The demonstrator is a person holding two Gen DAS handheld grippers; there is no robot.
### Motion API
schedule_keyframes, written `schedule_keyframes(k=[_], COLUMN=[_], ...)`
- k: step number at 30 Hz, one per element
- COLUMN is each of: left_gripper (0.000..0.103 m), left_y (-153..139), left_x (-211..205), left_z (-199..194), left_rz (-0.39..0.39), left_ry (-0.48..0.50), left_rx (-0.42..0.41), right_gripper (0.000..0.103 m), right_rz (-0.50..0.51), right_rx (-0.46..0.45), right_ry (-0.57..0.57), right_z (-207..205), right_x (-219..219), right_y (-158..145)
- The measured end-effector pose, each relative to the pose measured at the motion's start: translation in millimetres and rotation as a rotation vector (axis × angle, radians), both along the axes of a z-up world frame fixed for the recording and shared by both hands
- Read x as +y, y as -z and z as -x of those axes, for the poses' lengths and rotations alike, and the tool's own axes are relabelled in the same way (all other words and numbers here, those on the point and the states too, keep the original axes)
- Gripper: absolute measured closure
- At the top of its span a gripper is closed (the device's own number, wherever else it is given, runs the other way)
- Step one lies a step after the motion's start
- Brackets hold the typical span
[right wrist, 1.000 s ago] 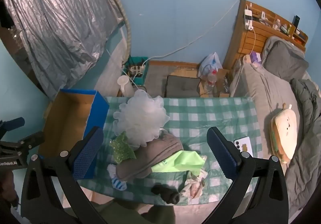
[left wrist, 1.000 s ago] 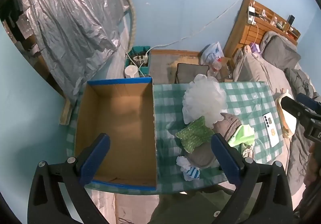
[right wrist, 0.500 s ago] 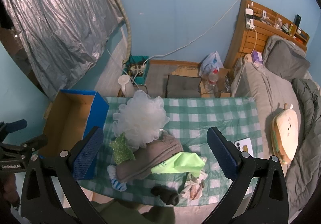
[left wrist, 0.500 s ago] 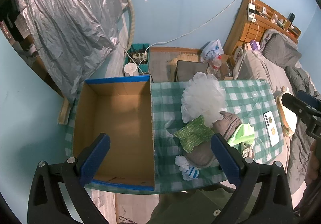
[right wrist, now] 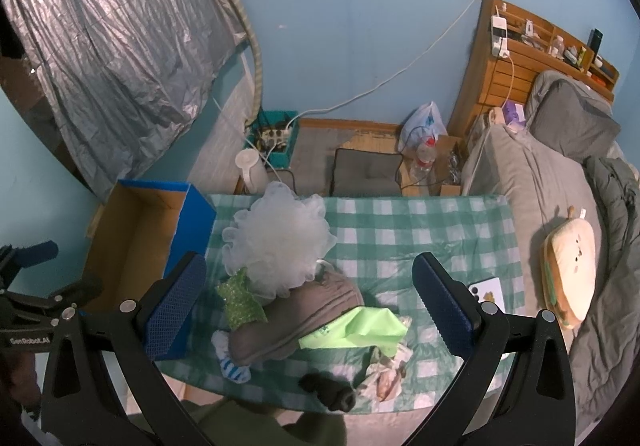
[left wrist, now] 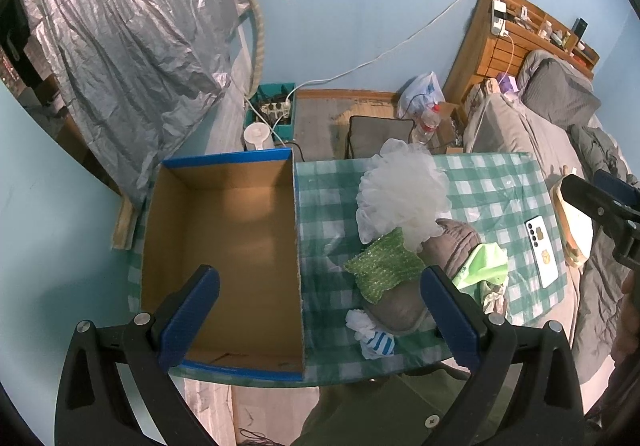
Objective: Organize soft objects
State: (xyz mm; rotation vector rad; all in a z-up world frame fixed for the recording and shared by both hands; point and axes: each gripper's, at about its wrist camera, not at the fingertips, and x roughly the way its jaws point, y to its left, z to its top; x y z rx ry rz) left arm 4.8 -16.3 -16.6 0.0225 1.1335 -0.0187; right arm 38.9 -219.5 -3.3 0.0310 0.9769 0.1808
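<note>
A pile of soft things lies on the green checked table (left wrist: pixel 492 186): a white mesh bath pouf (left wrist: pixel 402 194) (right wrist: pixel 278 244), a green glittery cloth (left wrist: pixel 382 270) (right wrist: pixel 240 300), a brown-grey cushion (left wrist: pixel 424 278) (right wrist: pixel 298 316), a lime green cloth (left wrist: pixel 482 268) (right wrist: pixel 358 332), a blue-striped white sock (left wrist: pixel 374 338) (right wrist: pixel 232 364) and a black sock (right wrist: pixel 330 392). An empty cardboard box with blue edges (left wrist: pixel 224 246) (right wrist: pixel 136 242) stands at the table's left end. My left gripper (left wrist: pixel 316 314) is open, high above the box and pile. My right gripper (right wrist: pixel 308 302) is open, high above the pile.
A white phone (left wrist: pixel 542 248) (right wrist: pixel 486 292) lies near the table's right edge. A toast-shaped plush (right wrist: pixel 570 268) rests on the grey bed (right wrist: pixel 520 174). A crumpled patterned cloth (right wrist: pixel 386 376) lies at the front edge. A chair cushion (right wrist: pixel 366 172), bottle and power strip are on the floor behind.
Both grippers have risen slightly, so the table looks a little smaller. Nothing on the table has moved and both grippers stay open.
</note>
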Motion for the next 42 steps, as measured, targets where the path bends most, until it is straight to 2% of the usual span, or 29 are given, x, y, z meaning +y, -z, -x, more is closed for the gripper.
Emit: schedule_keyframes(k=[42], left_gripper=[0.002], left_y=[-2.3], left_x=[1.9], left_z=[-4.2], left_rz=[-0.002], left_ry=[0.0], left_rx=[0.007], right_gripper=[0.002], right_rz=[-0.004], right_rx=[0.009], right_ry=[0.006], right_z=[-0.5], right_x=[-4.4], right_y=[3.0])
